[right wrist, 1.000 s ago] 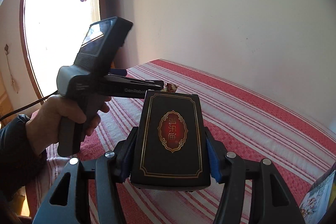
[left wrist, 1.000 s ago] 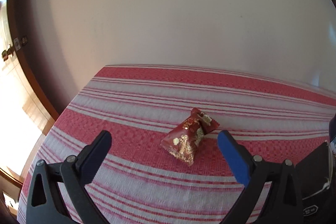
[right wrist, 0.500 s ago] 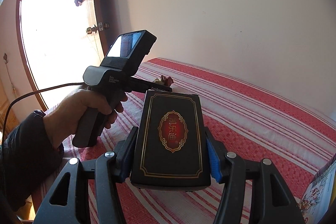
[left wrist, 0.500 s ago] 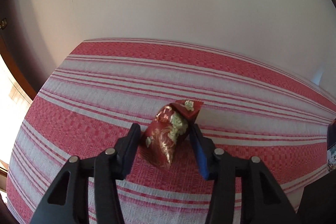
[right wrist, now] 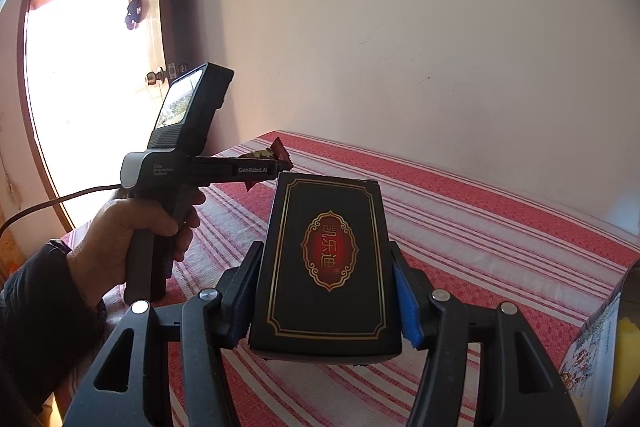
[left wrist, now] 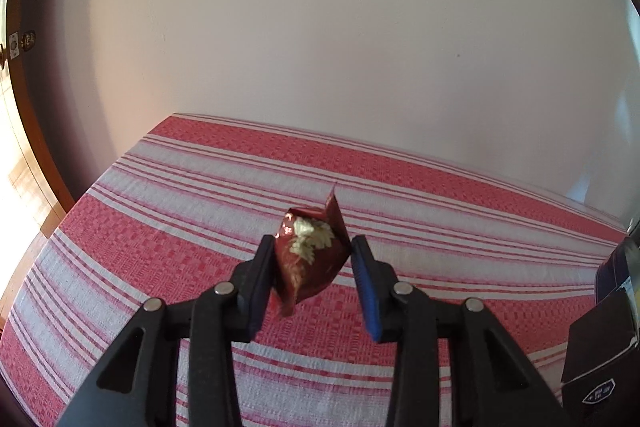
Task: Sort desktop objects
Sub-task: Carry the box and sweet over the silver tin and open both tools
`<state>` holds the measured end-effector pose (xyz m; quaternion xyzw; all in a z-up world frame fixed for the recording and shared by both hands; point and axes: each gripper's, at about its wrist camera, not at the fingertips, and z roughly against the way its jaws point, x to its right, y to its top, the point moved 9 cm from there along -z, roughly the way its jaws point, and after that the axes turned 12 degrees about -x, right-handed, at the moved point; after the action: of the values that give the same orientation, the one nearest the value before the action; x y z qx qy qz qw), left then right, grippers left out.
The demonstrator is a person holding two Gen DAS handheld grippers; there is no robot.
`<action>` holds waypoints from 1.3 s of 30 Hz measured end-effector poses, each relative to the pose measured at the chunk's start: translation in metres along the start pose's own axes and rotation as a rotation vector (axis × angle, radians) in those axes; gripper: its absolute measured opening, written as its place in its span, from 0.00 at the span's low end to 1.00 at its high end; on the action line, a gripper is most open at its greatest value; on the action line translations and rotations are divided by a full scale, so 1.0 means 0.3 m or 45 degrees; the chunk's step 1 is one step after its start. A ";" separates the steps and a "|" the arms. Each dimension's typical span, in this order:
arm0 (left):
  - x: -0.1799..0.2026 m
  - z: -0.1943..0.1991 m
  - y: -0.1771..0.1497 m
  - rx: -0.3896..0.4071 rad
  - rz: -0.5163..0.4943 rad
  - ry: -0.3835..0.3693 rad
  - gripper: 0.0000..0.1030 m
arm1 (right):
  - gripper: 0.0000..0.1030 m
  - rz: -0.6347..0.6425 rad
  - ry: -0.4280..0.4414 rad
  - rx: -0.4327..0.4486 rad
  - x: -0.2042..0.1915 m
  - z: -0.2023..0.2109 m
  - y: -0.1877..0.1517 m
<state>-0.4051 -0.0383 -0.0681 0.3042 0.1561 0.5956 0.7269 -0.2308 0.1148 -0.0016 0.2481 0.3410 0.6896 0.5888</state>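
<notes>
A red and gold snack packet [left wrist: 310, 259] hangs upright between the pads of my left gripper [left wrist: 312, 242], clear of the red-and-white striped tablecloth [left wrist: 160, 227]. The jaws are closing, with both pads pressing the packet's sides. In the right wrist view the same packet [right wrist: 277, 154] pokes out past the left gripper [right wrist: 264, 169], which a person's hand [right wrist: 120, 239] holds above the table's left part. My right gripper [right wrist: 325, 251] is shut on a black box [right wrist: 326, 263] with a gold border and a red emblem, held over the cloth.
A dark box [left wrist: 600, 359] fills the right edge of the left wrist view. A colourful printed package [right wrist: 592, 347] stands at the lower right. A white wall [left wrist: 320, 47] rises behind the table; a wooden door [right wrist: 154, 39] and bright doorway lie left.
The left jaws went from wide open around the lying packet to closed on it. The packet tipped upright and came up off the cloth. The right gripper kept its hold on the black box.
</notes>
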 end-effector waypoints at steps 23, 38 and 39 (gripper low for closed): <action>0.261 0.214 -0.166 0.180 -0.066 -0.194 0.36 | 0.59 0.011 -0.265 0.116 0.092 0.142 -0.030; 0.399 0.350 -0.260 0.297 -0.088 -0.228 0.37 | 0.59 0.000 -0.387 0.235 0.143 0.314 -0.097; 0.411 0.355 -0.267 0.298 -0.091 -0.235 0.37 | 0.59 -0.004 -0.382 0.246 0.146 0.329 -0.102</action>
<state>-0.2509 0.0445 -0.0201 0.4344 0.1677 0.5166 0.7186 -0.1458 0.1776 0.0361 0.4030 0.3143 0.6079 0.6077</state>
